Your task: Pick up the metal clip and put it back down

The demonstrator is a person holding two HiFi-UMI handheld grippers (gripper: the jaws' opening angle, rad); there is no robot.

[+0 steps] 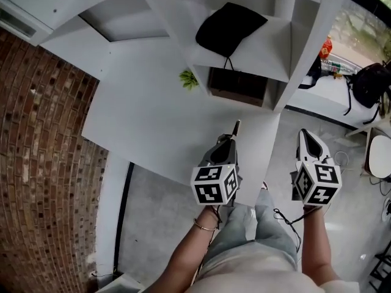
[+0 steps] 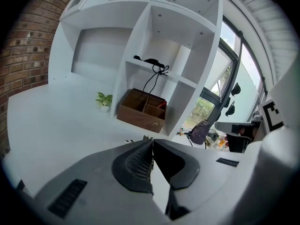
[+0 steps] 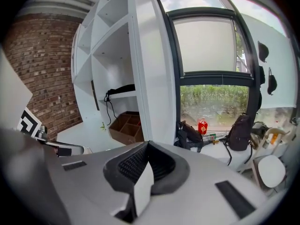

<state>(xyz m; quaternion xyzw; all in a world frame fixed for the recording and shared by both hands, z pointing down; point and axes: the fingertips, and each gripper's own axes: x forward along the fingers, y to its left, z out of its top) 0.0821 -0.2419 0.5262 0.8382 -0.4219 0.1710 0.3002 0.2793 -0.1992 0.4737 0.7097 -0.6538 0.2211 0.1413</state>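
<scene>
The left gripper, at lower centre of the head view, has its jaws pressed together. A thin, brownish metal clip sticks out past their tips. In the left gripper view a narrow sliver runs along the seam between the pads, so the clip looks pinched there rather than lying loose, though it is too small to be certain. The clip hangs above the bare near part of the white desk, well apart from the small green plant and the brown wooden box in the white shelf unit at upper centre.

The right gripper is closed on nothing, at lower right beyond the desk's edge.

Judging by the raised clip, the pick-up is done and the put-down is in hand. The next move calls for lowering the tips until the clip touches the desk, then spreading the jaws gently so it neither drops nor skids, and backing off.
</scene>
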